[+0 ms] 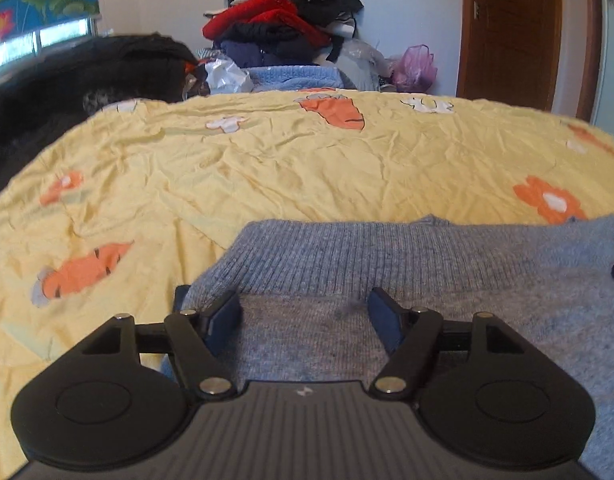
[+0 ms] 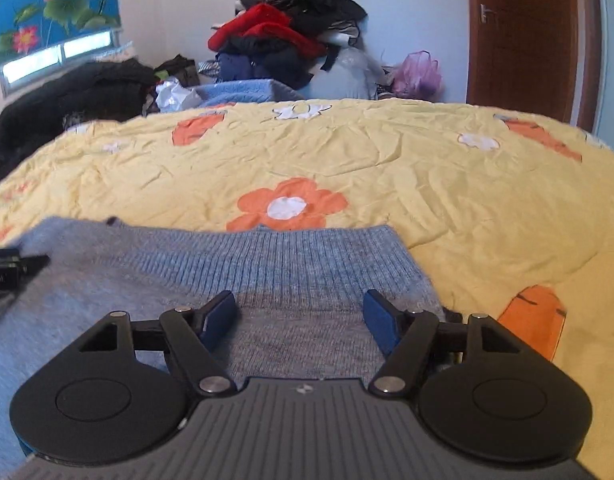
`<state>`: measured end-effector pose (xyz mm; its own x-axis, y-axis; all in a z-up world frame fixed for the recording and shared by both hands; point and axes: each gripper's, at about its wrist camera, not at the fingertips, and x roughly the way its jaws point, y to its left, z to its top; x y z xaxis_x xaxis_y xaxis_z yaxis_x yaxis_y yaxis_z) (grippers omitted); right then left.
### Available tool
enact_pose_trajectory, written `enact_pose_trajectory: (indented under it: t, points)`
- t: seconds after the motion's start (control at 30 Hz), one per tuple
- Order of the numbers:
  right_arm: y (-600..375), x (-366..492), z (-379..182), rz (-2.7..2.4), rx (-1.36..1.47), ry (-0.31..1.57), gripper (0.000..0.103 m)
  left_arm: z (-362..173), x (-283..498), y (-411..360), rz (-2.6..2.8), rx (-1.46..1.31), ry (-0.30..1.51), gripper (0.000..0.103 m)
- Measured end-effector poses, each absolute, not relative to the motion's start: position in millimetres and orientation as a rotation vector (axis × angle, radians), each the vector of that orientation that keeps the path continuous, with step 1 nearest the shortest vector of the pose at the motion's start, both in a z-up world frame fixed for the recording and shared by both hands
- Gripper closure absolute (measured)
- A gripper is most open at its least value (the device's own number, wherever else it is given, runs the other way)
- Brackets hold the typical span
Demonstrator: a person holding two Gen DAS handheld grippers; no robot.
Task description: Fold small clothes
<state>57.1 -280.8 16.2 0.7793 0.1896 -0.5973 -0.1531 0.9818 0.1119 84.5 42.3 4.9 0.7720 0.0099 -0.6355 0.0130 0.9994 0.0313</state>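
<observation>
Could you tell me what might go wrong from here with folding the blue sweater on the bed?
Both tongs, left and right, stand open above the blue sweater, so a low pinch might also catch the wrinkled yellow bedcover beneath. The thick ribbed hem may spring back after folding.

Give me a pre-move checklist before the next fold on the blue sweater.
1. Left gripper open, nothing between the pads: ok.
2. Right gripper open, nothing held: ok.
3. Blue sweater lying flat on the yellow bedspread: ok.
4. Ribbed hem straight along the far edge: ok.
5. Bedspread beyond the hem free for folding: ok.
6. Sleeves tucked in: cannot tell, out of view.
</observation>
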Motion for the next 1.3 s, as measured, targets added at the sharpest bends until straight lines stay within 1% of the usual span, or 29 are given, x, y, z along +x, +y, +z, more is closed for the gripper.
enact_pose_trajectory:
  t: [0.13,0.2,0.27,0.33,0.37,0.47,0.53,0.67,1.1,1.2,1.3]
  points:
    - [-271,58,18,0.166,0.011,0.655,0.029,5,83,41,-0.003,0.031,0.680,0.030]
    - [-272,53,25,0.150,0.043,0.645,0.031,5,83,40,-0.001,0.027,0.676,0.029]
    - [-270,45,37,0.168,0.096,0.609,0.030,6,82,40,0.001,0.029,0.676,0.029]
    - [-261,42,43,0.218,0.093,0.600,0.025,5,82,40,0.000,0.030,0.676,0.028]
    - [-254,45,43,0.230,0.069,0.612,0.023,6,82,39,-0.001,0.032,0.676,0.028]
    - [-249,63,27,0.208,0.052,0.682,0.023,6,81,40,-0.002,0.030,0.676,0.028]
    - [-255,63,17,0.211,0.065,0.651,0.019,6,81,40,-0.004,0.025,0.675,0.027]
    - [-262,61,17,0.227,0.120,0.639,0.018,5,82,40,-0.009,0.031,0.678,0.025]
    - [-252,61,16,0.197,0.065,0.644,0.017,5,83,39,0.013,0.025,0.671,0.024]
    - [-246,63,16,0.200,0.037,0.656,0.012,5,83,34,0.029,0.054,0.668,0.023]
    - [-247,63,16,0.200,0.040,0.656,0.012,5,85,36,0.020,0.053,0.675,0.021]
